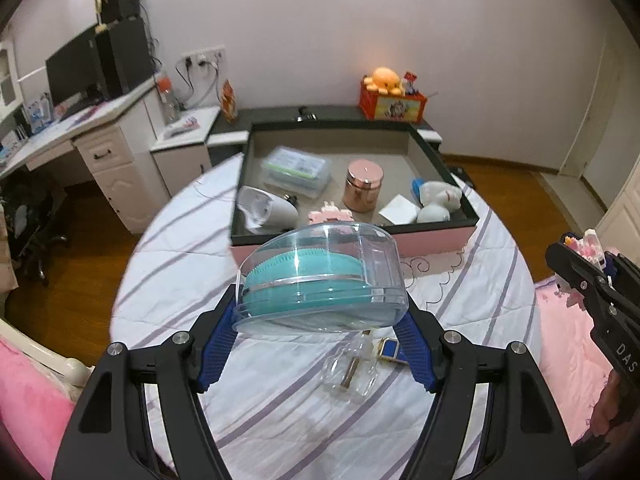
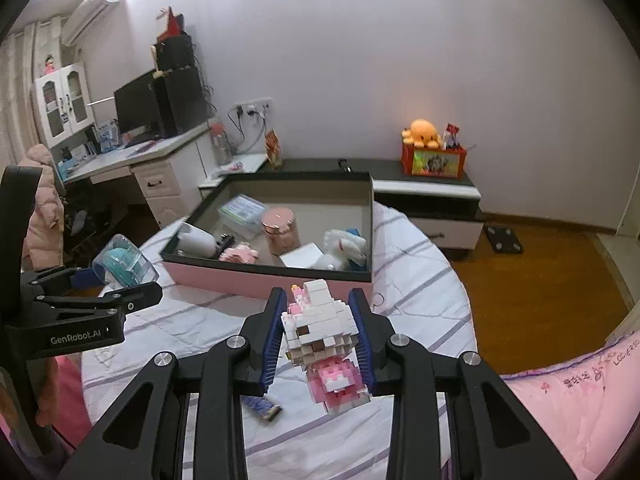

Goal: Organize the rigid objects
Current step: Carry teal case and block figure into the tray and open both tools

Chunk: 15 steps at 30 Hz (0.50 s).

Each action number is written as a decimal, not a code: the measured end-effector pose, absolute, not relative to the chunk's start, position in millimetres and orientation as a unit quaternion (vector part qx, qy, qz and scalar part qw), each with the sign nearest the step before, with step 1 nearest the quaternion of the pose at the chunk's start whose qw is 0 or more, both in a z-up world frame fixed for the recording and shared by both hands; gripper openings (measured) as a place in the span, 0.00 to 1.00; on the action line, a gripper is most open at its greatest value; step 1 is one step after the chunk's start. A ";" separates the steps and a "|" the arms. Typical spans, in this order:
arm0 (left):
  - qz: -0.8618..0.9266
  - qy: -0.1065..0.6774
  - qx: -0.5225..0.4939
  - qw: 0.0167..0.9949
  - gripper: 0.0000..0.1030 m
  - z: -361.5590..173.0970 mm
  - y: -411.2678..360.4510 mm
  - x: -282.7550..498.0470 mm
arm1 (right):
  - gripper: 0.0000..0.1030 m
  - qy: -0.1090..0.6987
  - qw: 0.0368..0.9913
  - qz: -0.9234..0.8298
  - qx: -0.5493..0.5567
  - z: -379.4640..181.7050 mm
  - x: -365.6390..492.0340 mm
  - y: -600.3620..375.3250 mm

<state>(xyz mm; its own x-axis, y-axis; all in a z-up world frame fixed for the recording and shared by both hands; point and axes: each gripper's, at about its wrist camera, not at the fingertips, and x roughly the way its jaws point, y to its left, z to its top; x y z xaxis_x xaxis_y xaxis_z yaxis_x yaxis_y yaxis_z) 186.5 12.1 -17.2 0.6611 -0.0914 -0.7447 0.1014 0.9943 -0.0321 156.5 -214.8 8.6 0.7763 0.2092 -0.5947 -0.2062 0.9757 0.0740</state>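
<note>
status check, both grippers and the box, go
Left gripper shut on clear case with teal brush. Right gripper shut on block figure. Both short of the open box; nothing blocking.

Home bedroom. Striped bed quilt (image 1: 280, 420), white desk (image 1: 80, 136) with monitor (image 1: 72, 68), wall air conditioner (image 2: 90, 10), plush octopus (image 2: 425, 132). Wooden floor (image 2: 540, 280).

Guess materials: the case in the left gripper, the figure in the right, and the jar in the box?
Clear case: looks like hard glossy transparent plastic; the teal bristled pad inside, likely silicone, shows through it.
Brick figure: small white and pink building bricks, probably plastic, with stepped stud edges and a dull sheen.
Rose-gold jar: metallic finish with a highlight on the lid; plated plastic, glass or metal, cannot tell.
</note>
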 end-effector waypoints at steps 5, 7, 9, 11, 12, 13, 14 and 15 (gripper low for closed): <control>-0.047 0.385 0.009 0.922 0.71 -1.7 20.9 163.8 | 0.32 0.293 0.949 0.115 -0.004 21.5 133.6 -203.7; -0.047 0.379 0.009 0.924 0.71 2.0 23.9 155.6 | 0.32 0.286 0.951 0.118 -0.005 25.8 125.7 -200.1; -0.043 0.372 0.010 0.927 0.71 5.4 26.2 147.8 | 0.32 0.280 0.953 0.118 -0.009 29.3 117.5 -196.6; -0.039 0.365 0.009 0.930 0.71 8.3 28.1 141.2 | 0.32 0.275 0.954 0.119 -0.012 31.6 110.7 -194.2; -0.040 0.363 0.007 0.931 0.71 9.8 29.0 138.7 | 0.32 0.273 0.954 0.120 -0.012 32.3 108.5 -193.0; -0.040 0.361 0.006 0.931 0.71 11.0 29.9 136.2 | 0.32 0.271 0.955 0.121 -0.013 33.3 105.8 -192.6; -0.040 0.359 0.005 0.933 0.71 12.6 30.5 133.5 | 0.32 0.269 0.955 0.121 -0.012 34.2 103.3 -192.9; -0.039 0.356 0.005 0.934 0.71 13.6 30.6 130.8 | 0.32 0.268 0.956 0.122 -0.012 35.3 100.6 -193.0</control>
<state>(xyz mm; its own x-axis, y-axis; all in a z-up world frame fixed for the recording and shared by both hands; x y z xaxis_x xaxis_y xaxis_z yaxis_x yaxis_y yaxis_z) 130.8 30.6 13.6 0.7436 -0.0699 -0.6649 0.0775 0.9968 -0.0182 100.6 -193.0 35.3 0.8272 0.2263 -0.5143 -0.2387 0.9701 0.0429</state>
